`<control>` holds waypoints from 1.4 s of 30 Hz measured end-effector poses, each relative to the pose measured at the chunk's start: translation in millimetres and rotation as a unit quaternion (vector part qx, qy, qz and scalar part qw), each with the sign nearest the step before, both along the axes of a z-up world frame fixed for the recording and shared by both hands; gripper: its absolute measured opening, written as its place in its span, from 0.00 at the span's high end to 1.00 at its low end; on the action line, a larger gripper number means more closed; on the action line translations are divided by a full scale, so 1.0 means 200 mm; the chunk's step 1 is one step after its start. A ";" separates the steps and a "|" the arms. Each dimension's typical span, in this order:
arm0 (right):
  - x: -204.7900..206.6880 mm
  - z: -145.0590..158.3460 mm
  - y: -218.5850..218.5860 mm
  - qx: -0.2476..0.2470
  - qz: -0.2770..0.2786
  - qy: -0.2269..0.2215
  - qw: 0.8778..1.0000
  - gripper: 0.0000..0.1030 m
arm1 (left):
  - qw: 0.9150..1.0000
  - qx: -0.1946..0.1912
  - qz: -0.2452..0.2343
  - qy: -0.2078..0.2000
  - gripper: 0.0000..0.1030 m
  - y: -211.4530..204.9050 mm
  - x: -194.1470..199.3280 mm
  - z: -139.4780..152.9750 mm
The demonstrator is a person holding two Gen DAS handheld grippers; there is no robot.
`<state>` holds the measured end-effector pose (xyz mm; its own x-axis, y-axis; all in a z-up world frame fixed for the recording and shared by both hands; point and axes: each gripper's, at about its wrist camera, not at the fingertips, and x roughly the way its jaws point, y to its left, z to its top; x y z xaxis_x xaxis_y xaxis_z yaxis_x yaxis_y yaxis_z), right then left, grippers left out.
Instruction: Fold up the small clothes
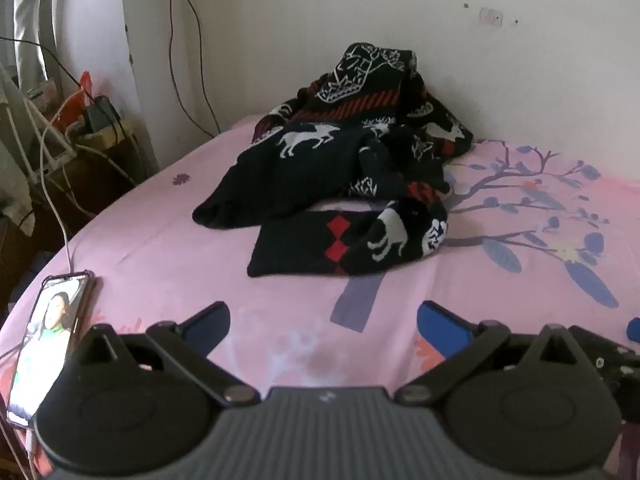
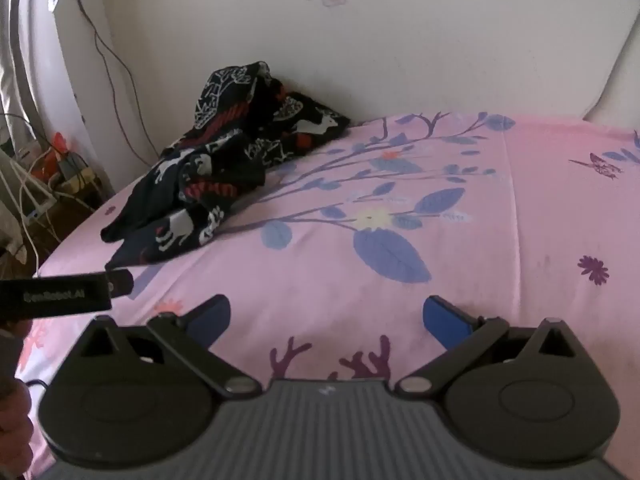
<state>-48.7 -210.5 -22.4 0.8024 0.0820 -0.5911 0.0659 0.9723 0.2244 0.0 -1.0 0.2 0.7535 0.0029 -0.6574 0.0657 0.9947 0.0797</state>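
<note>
Pink cotton-looking sheet with a purple-blue branch-and-leaf print covers the bed (image 1: 168, 240), and that's basically the whole scene, with a plain off-white wall (image 1: 360, 20) behind it. On the far side of the bed, bunched up against that wall, sits the pile of dark knit clothes (image 1: 352, 148), navy-black with white reindeer and red stripes, all crumpled, with one sleeve or leg (image 1: 344, 244) flopped out flat toward the camera. In the left wrist view that pile is straight ahead of the left hand-held gripper (image 1: 324, 324) and well apart from it, nothing touching. Its blue-padded fingers are spread wide over bare sheet with nothing between them. In the right wrist view the same pile (image 2: 224, 160) sits ahead and off to the left of the right hand-held gripper (image 2: 326, 318), also well apart, and that one is spread wide too, hovering above the printed leaves, empty. The left tool's black finger pokes into the right view's left edge, just short of the nearest bit of fabric. Smaller stuff: a phone (image 1: 48, 340) with its screen lit lies at the bed's left edge with a white cable (image 1: 60, 216) running off it, toward a tangle of chargers (image 1: 96, 116) on the bedside.
</note>
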 end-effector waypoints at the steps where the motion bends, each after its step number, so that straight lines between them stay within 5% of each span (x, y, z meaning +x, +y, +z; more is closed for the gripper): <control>1: 0.00 0.00 0.00 0.002 0.000 -0.003 1.000 0.06 | 1.000 0.002 0.001 0.002 0.00 0.00 0.00 0.00; 13: 0.01 0.00 0.01 -0.020 0.003 0.003 1.000 0.06 | 0.998 -0.015 0.018 0.060 0.00 0.02 0.08 -0.13; 42: 0.01 0.00 0.02 -0.038 0.004 0.006 0.999 0.06 | 0.999 -0.022 0.009 0.034 0.00 0.03 0.05 -0.13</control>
<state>-46.8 -206.5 -23.3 0.7942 0.0429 -0.6061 0.0612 0.9868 0.1500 9.5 5.9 -26.8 0.7068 -0.0128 -0.7073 0.0508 0.9982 0.0327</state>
